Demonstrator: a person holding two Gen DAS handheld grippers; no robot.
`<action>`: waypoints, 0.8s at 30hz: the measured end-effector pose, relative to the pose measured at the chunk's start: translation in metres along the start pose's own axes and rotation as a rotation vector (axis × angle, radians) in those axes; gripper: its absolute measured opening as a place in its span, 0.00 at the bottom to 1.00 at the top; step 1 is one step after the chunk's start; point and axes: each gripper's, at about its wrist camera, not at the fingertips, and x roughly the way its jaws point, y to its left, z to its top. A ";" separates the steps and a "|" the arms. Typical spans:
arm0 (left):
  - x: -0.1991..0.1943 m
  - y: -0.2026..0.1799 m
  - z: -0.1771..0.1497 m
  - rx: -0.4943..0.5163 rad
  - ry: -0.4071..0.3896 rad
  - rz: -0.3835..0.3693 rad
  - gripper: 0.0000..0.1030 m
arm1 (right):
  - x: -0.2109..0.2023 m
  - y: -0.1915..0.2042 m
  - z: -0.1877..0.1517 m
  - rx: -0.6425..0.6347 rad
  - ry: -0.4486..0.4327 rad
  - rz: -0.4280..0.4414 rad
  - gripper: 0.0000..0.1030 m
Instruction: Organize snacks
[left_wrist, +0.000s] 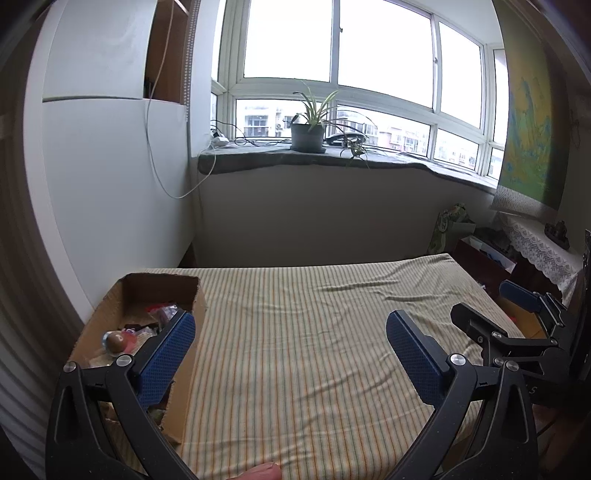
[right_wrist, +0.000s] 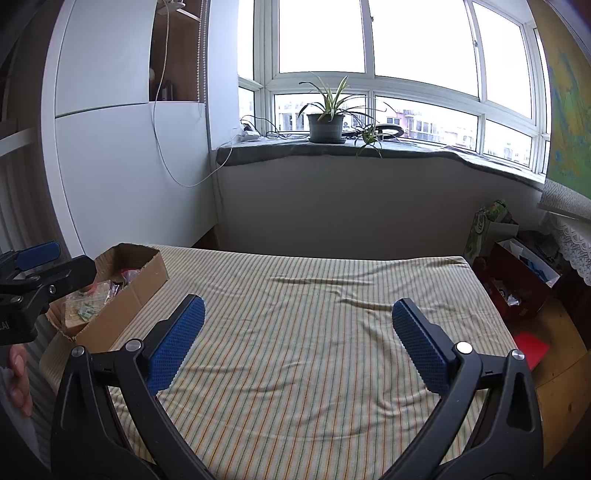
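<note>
Left gripper (left_wrist: 291, 354) jaws wide, nothing between, hovering over striped bed (left_wrist: 314, 332). Right gripper (right_wrist: 298, 343) jaws wide too, holding nothing. Cardboard box (left_wrist: 190, 325) at lower left of left wrist view, on bed's left edge by white wall; snacks (left_wrist: 147, 328) inside, wrappers mixed, hard to tell apart. Left finger (left_wrist: 170, 354) overlaps box rim. Potted plant (left_wrist: 307, 127) on windowsill, upper centre. Right gripper also visible at right edge of left view.

i note an open cardboard box (left_wrist: 192, 314) at the bed's (left_wrist: 314, 350) left edge; wrapped snacks (left_wrist: 136, 332) lie loose inside it, heaped and unsorted.
</note>
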 end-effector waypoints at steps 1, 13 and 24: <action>0.000 -0.001 0.000 0.001 0.001 0.005 1.00 | 0.000 0.000 0.000 0.001 -0.002 -0.002 1.00; -0.001 0.003 -0.002 -0.007 0.008 0.026 1.00 | 0.001 0.002 -0.001 -0.016 0.002 0.006 1.00; -0.001 0.006 -0.003 -0.013 0.013 0.033 1.00 | 0.000 0.002 0.002 -0.020 -0.001 0.004 1.00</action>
